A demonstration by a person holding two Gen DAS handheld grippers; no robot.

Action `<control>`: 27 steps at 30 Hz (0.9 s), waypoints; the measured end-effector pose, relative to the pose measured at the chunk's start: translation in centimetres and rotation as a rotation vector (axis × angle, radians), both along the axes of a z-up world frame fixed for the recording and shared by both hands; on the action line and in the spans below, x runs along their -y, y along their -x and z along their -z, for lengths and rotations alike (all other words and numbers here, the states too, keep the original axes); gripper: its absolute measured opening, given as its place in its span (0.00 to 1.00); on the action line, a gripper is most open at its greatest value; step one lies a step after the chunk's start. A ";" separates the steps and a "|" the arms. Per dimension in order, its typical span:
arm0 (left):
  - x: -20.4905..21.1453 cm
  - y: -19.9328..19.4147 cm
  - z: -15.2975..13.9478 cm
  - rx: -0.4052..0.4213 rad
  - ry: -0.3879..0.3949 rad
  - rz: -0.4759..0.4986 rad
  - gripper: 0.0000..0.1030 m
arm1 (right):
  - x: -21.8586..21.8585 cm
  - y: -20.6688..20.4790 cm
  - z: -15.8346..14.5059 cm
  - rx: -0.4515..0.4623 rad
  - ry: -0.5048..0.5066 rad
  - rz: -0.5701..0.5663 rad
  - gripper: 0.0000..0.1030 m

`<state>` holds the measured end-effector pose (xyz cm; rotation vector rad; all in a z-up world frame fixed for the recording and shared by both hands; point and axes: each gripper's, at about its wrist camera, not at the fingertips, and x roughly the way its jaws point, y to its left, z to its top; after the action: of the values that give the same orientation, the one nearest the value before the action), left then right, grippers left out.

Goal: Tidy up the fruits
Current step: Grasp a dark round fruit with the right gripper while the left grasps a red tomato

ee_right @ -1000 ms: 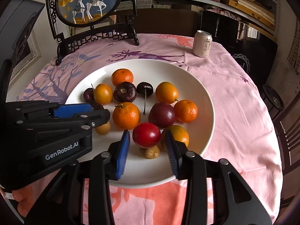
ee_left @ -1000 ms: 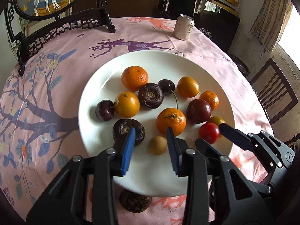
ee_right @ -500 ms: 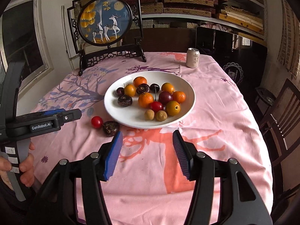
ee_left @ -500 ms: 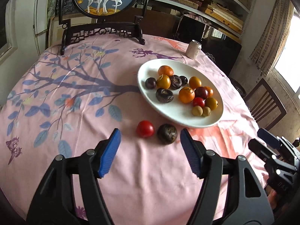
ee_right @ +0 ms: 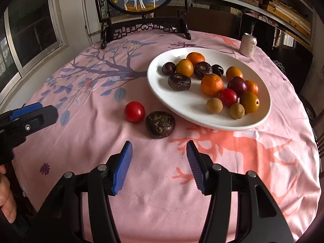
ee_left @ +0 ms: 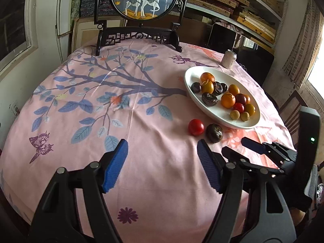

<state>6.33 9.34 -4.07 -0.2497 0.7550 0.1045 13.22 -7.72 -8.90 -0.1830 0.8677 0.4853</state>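
Note:
A white plate (ee_right: 162, 93) (ee_left: 190, 81) holds several fruits: oranges, dark plums, brown wrinkled fruits, small tan ones and a red one. On the pink cloth beside the plate lie a red fruit (ee_right: 134, 111) (ee_left: 196, 127) and a dark wrinkled fruit (ee_right: 160, 124) (ee_left: 214, 133). My right gripper (ee_right: 159, 166) is open and empty, just in front of the dark fruit. My left gripper (ee_left: 162, 167) is open and empty, nearer than both loose fruits and to their left.
A drink can (ee_right: 248, 45) stands behind the plate. A framed deer picture on a black stand (ee_right: 141, 22) is at the table's far edge. A chair (ee_left: 293, 109) is at the right. The table edge is close below both grippers.
Both grippers have pulled back from over the plate and opened wider. The right one has since come closer to the two loose fruits; the left one has turned left.

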 end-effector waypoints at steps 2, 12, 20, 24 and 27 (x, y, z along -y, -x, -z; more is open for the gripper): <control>-0.6 0.1 0.1 0.005 0.008 -0.008 0.70 | -0.8 -1.4 0.9 -0.033 0.000 0.000 0.54; -1.1 -0.3 0.5 -0.001 0.021 -0.008 0.70 | -1.9 -4.3 2.2 -0.069 0.045 0.021 0.40; 2.6 -4.2 1.2 -0.055 -0.044 0.087 0.70 | 3.1 1.0 -0.2 -0.043 0.021 0.040 0.40; 4.7 -7.9 3.0 -0.105 -0.066 0.135 0.70 | 6.2 2.7 -0.3 -0.059 -0.002 0.072 0.40; 6.3 -9.8 4.1 -0.132 -0.133 0.154 0.70 | 8.1 3.3 -0.6 -0.059 -0.042 0.093 0.40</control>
<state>16.15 3.00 -8.22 -0.0581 0.8917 0.0249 9.90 -15.79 -8.26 -0.0897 0.9185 0.4229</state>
